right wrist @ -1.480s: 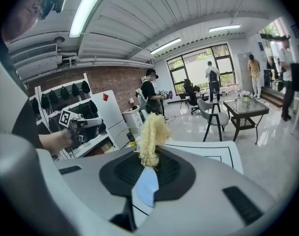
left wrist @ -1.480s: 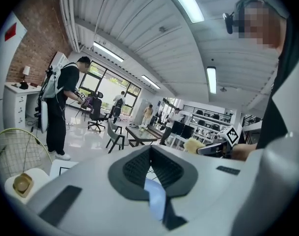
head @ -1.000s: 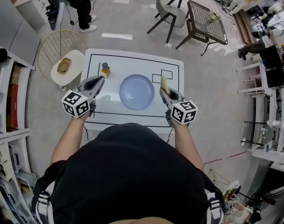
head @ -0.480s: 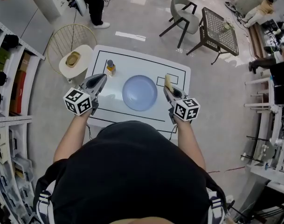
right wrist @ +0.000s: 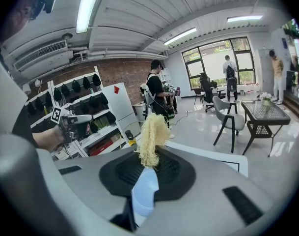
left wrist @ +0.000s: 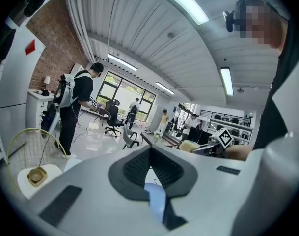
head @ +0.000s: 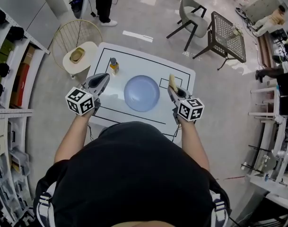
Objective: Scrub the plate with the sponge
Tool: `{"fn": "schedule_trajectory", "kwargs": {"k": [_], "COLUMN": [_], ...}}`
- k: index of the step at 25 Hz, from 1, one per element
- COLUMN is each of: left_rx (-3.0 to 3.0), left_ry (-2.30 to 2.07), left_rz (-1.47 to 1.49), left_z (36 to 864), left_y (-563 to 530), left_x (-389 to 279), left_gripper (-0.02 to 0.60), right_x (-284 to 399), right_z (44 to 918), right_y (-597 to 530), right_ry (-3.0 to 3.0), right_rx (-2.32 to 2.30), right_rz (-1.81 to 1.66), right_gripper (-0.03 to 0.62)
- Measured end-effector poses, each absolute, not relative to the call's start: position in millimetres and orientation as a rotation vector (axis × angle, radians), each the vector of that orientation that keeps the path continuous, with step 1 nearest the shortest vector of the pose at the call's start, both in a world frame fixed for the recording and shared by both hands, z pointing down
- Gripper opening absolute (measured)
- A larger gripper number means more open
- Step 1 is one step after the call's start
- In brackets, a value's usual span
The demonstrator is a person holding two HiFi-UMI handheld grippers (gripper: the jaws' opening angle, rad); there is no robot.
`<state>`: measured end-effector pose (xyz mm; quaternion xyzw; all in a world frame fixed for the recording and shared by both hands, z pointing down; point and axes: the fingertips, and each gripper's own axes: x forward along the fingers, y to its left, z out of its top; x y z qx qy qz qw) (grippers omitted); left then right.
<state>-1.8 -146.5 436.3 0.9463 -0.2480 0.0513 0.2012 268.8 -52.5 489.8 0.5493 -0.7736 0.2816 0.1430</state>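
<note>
A pale blue plate point(head: 141, 93) lies in the middle of the white table point(head: 134, 60). My right gripper point(head: 173, 87) hovers just right of the plate, shut on a yellow fibrous sponge point(head: 172, 82) that sticks up past its tips; the right gripper view shows the sponge point(right wrist: 150, 137) pinched between the black pads. My left gripper point(head: 103, 78) is held at the plate's left side, a little above the table, shut with nothing in it. In the left gripper view its jaws point(left wrist: 150, 154) are pressed together, with a sliver of the plate point(left wrist: 156, 200) below.
A small bottle point(head: 114, 65) with a dark cap stands at the table's far left. A black rectangle outline point(head: 165, 82) is marked on the table behind the sponge. A round side table point(head: 76, 56) stands left of the table; chairs and people are farther off.
Both grippers keep their places beside the plate, the right one still holding the sponge. The head camera has shifted slightly, so the table sits a bit further right in view.
</note>
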Motion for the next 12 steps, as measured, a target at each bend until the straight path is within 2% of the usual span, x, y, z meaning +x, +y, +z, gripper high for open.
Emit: {"fn": "schedule_trajectory", "kwargs": {"k": [12], "left_rx": [2.617], "left_ry": [-0.738], "left_rz": [0.19], "left_z": [452.2], "left_y": [-135.8], "left_x": [-10.3], "left_gripper": [0.009], "right_x": [259.5], "right_z": [536.1], "right_y": [-60.3], "right_ry": [-2.136], "right_rx": [1.476], "right_rz": [0.857], "right_gripper": [0.044]}}
